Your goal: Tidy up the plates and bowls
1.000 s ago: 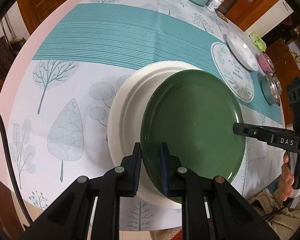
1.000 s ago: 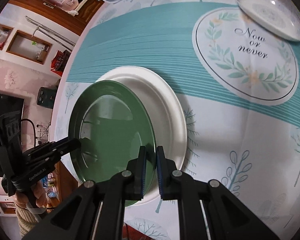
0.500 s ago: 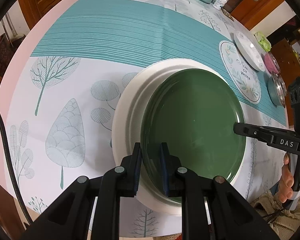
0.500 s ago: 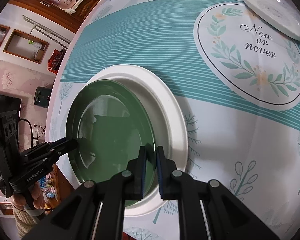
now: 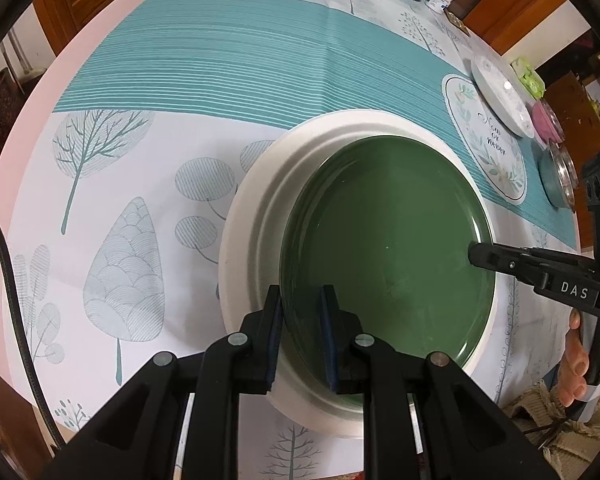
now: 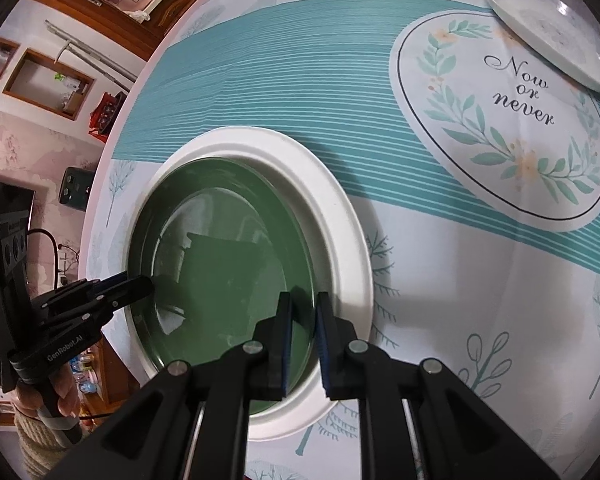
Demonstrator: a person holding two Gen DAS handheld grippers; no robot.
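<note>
While both grippers hold it, the green plate (image 5: 388, 248) sits nested inside the larger white plate (image 5: 252, 216), which rests on the worktop (image 5: 112, 168) with its patterned cloth. Taking the white plate as the landmark, the green plate lies within its rim but offset toward the side of the left gripper (image 5: 300, 340), so a broader white crescent shows on the far side. The left gripper's fingers (image 5: 275, 336) are closed on the green plate's near rim, one finger outside the rim and one over the plate's inner face. The right gripper (image 6: 303, 344) clamps the opposite rim in the same manner, its fingers (image 6: 324, 344) straddling the edge. Both grippers are therefore equally near, at opposite ends of one diameter. Whether the green plate fully bears on the white plate or is held slightly above it cannot be determined. The coming move is judged to be a release: each pair of fingers should open and retreat outward along that diameter, away from the white plate's centre. A speckled plate (image 6: 552, 28) lies well apart from the white plate.
</note>
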